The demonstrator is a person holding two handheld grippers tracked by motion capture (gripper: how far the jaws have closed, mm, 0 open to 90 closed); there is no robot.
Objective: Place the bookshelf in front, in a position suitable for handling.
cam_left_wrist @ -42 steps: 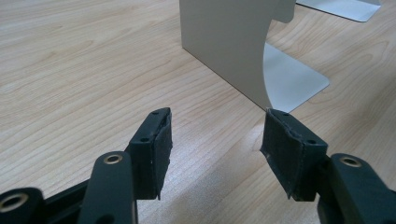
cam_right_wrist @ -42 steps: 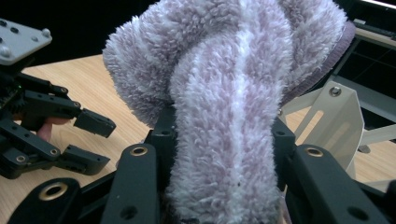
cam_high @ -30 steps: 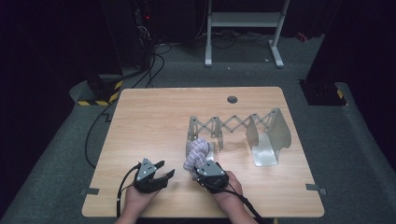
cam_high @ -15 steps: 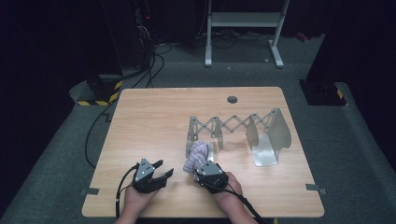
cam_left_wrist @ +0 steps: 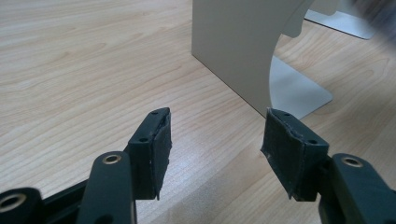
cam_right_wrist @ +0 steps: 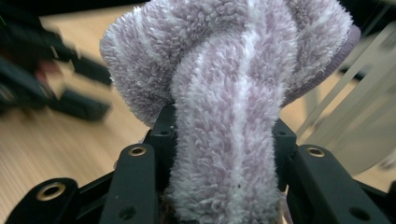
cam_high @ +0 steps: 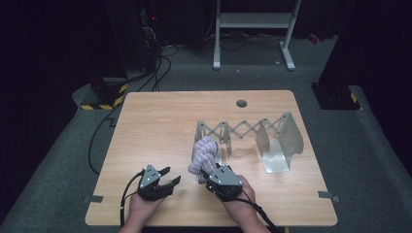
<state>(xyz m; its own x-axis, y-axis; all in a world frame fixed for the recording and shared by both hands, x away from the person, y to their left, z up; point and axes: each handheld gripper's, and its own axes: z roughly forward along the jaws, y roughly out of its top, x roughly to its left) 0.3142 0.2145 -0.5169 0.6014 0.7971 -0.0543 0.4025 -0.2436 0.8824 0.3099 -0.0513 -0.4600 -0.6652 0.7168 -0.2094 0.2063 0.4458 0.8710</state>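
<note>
Low over the desk [cam_high: 145, 121]: right gripper [cam_high: 210, 171] clenched on fuzzy sock [cam_high: 202, 154], left gripper [cam_high: 169, 176] released, dark room around

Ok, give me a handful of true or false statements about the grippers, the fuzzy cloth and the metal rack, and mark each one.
1. The right gripper is clamped on the fuzzy lilac cloth. True.
2. The left gripper holds a corner of the cloth. False: its jaws stand open with nothing between them.
3. The folding metal rack stands on the wooden table. True.
4. The cloth is draped over the rack's far right panel. False: it sticks up out of the right gripper, at the rack's left end.
</note>
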